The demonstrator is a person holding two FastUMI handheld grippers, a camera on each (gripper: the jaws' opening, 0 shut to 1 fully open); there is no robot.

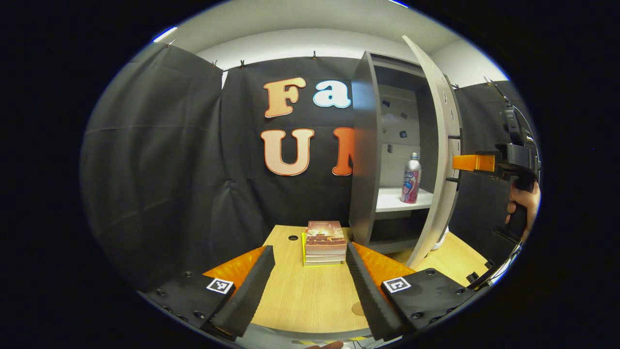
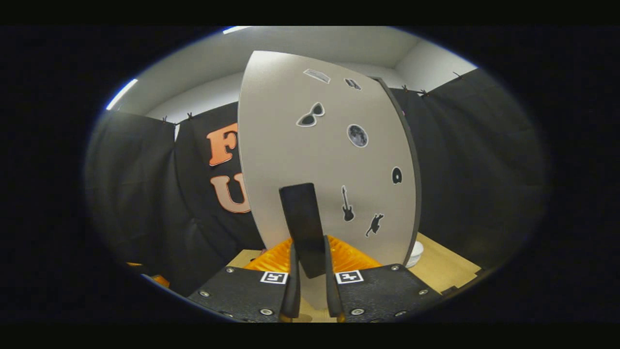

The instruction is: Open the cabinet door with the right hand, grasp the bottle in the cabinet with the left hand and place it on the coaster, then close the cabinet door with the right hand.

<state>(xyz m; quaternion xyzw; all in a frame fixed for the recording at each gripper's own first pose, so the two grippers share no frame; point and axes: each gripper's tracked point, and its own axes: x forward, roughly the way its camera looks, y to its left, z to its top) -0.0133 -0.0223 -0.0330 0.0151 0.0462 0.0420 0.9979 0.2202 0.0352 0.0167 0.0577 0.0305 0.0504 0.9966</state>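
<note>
The grey cabinet [image 1: 364, 160] stands on the wooden table [image 1: 310, 295] with its door [image 1: 437, 160] swung open. A silver and pink bottle [image 1: 410, 178] stands upright on the white shelf [image 1: 387, 199] inside. My left gripper [image 1: 307, 286] is open and empty, low over the table and well short of the cabinet. A small round tan disc [image 1: 357, 309] lies on the table, half hidden by one finger. My right gripper [image 2: 310, 286] is shut on the door's black handle [image 2: 304, 223]. The door's outer face [image 2: 329, 145] carries several stickers. The right gripper [image 1: 460, 162] and the hand [image 1: 523, 203] holding it show beside the door.
A stack of books [image 1: 325, 242] lies on the table just left of the cabinet's base. A dark hole [image 1: 292, 237] marks the tabletop near the books. A white object [image 2: 415, 254] sits on the table behind the door's lower edge. Black cloth walls enclose the table.
</note>
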